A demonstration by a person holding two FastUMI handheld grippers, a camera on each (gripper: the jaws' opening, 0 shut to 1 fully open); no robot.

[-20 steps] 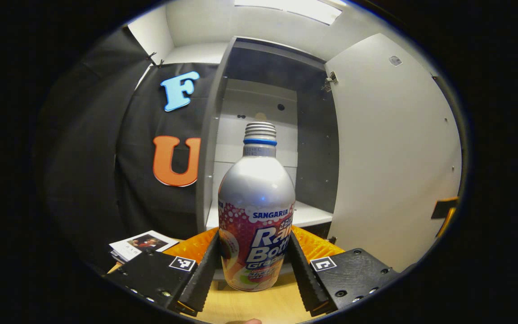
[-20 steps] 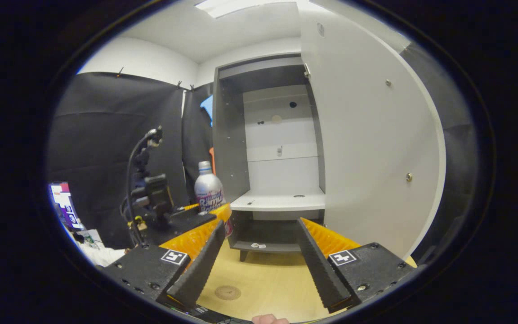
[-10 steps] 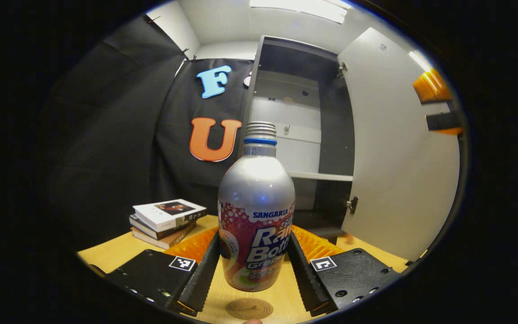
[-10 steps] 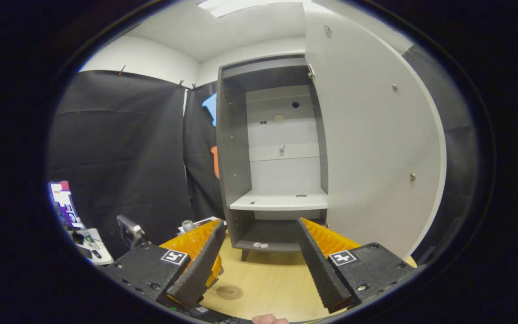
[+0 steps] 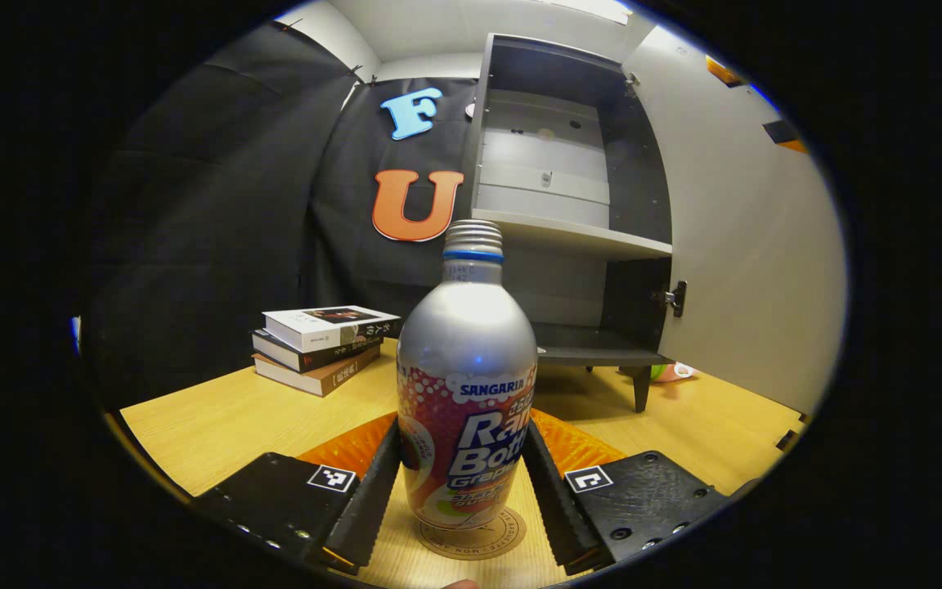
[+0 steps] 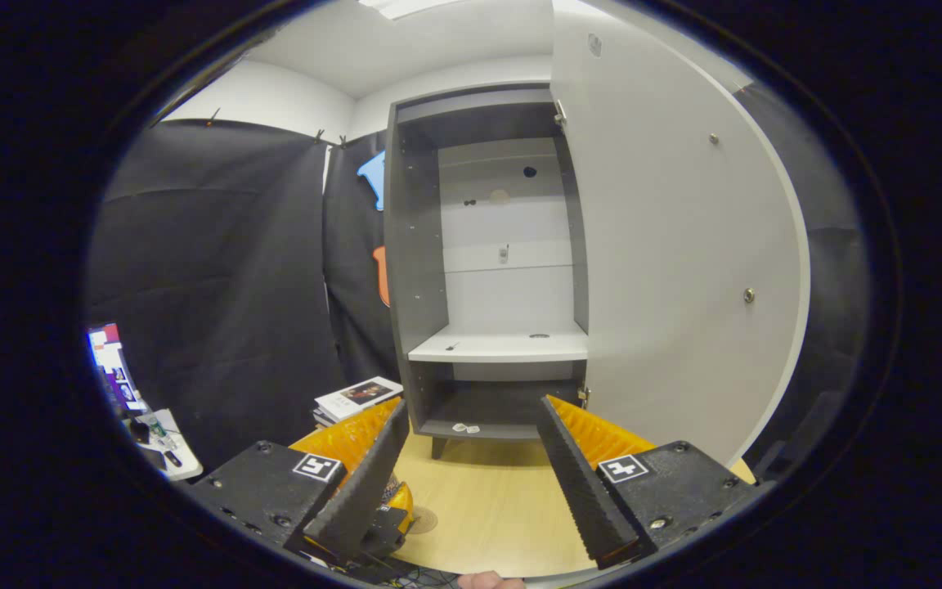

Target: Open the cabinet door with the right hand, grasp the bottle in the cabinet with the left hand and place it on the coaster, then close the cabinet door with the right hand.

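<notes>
A silver bottle (image 5: 467, 368) with a colourful label stands upright between the fingers of my left gripper (image 5: 461, 433), which is shut on its lower half. The bottle's base sits over the round brown coaster (image 5: 473, 536) on the wooden table (image 5: 217, 417); I cannot tell whether they touch. Behind it is the grey cabinet (image 5: 569, 204), its pale door (image 5: 753, 245) swung wide to the right. In the right gripper view my right gripper (image 6: 473, 409) is open in the air facing the cabinet (image 6: 495, 270) and its door (image 6: 675, 270). An edge of the coaster (image 6: 423, 519) shows beside its left finger.
A stack of three books (image 5: 320, 339) lies on the table left of the cabinet, also visible as books (image 6: 356, 393) in the right gripper view. A small pink and green object (image 5: 671, 372) lies behind the cabinet's leg. A side desk with a screen (image 6: 115, 360) is far left.
My left gripper has carried the bottle away from the cabinet and down to the table, ending over the coaster. The right gripper stayed open and barely shifted.
</notes>
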